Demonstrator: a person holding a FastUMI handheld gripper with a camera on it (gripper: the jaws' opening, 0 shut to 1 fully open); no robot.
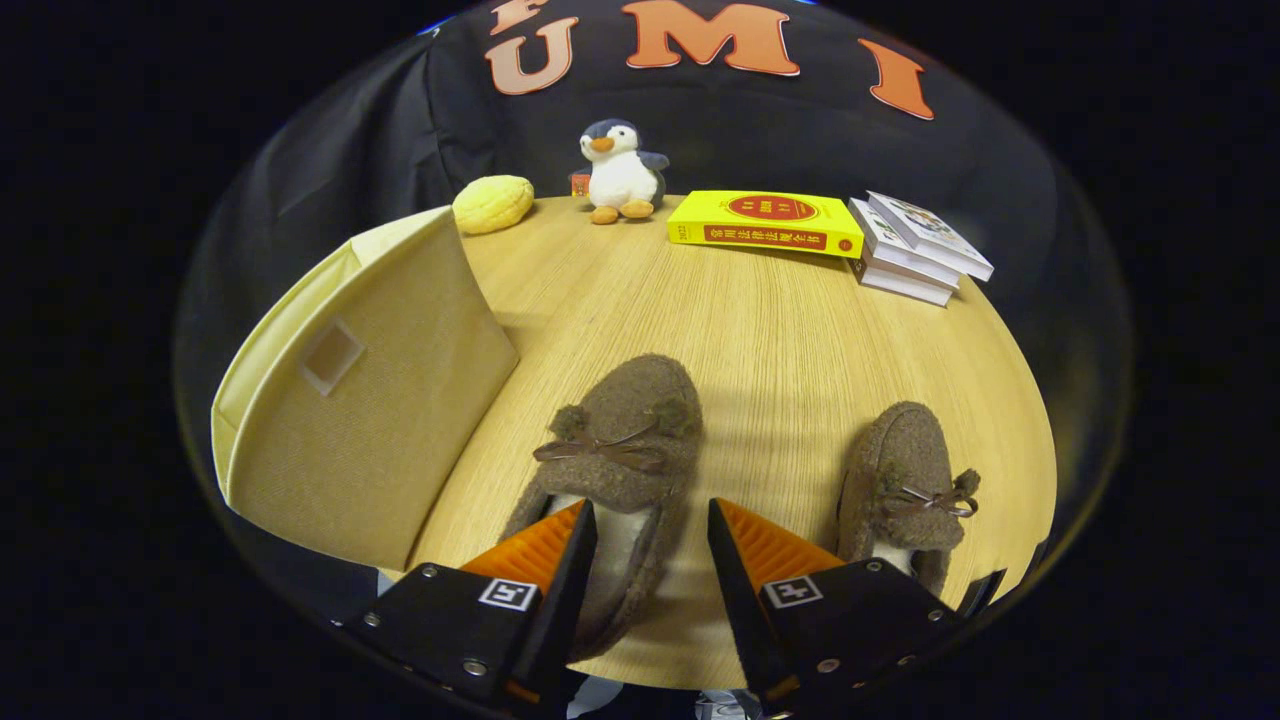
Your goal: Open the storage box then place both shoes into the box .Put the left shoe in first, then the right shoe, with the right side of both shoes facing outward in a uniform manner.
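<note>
Two brown fuzzy slippers with small bows lie on the wooden table, toes pointing away from me. One slipper sits just ahead of and partly between my fingers, its white-lined heel opening under the left finger. The other slipper lies apart, beyond the right finger. My gripper is open, hovering over the first slipper's right rim without pressing on it. The cream fabric storage box stands to the left of the slippers, its side wall facing me; I cannot see whether a lid is on it.
At the table's far edge stand a plush penguin and a yellow bun-shaped toy. A yellow book and a stack of white books lie far right. Bare wood stretches between the slippers and the books.
</note>
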